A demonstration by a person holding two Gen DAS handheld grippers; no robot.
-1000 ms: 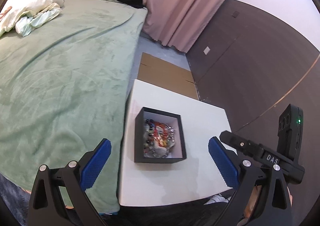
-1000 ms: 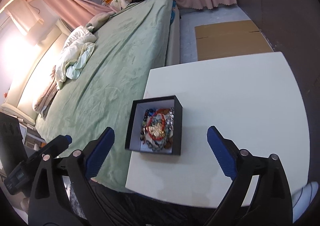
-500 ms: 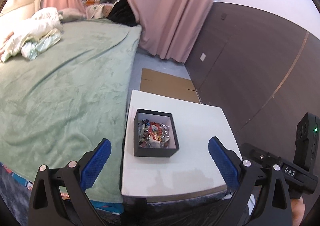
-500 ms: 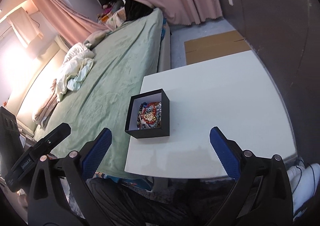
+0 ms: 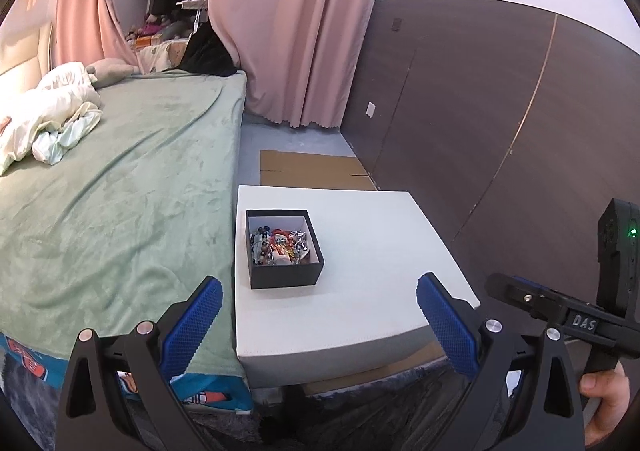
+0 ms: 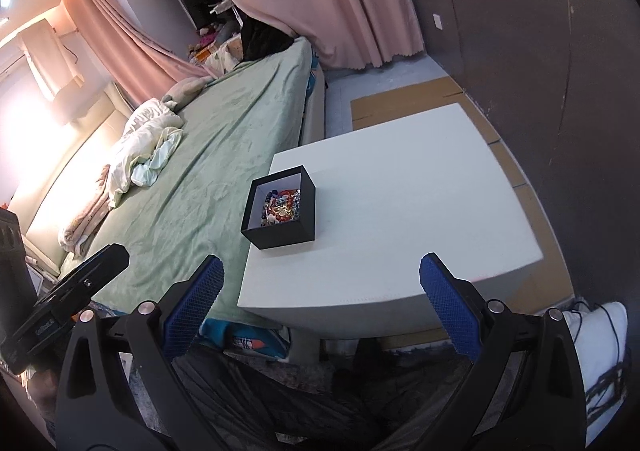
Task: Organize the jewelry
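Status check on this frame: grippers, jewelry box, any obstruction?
Left gripper open, empty. Right gripper open, empty. Black box of jewelry on white table, untouched. Nothing in the way.

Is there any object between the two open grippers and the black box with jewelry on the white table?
Nothing visible stands in the way. The black box sits near the bed-side edge of the white table, open at the top. Only bare tabletop lies between it and the left gripper or the right gripper, both open and empty.

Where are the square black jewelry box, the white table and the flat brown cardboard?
Square black jewelry box [image 5: 286,277]: left wrist view, front wall.
White table [image 5: 372,235]: left wrist view, bare top.
Flat brown cardboard [image 6: 404,101]: right wrist view, flat surface.
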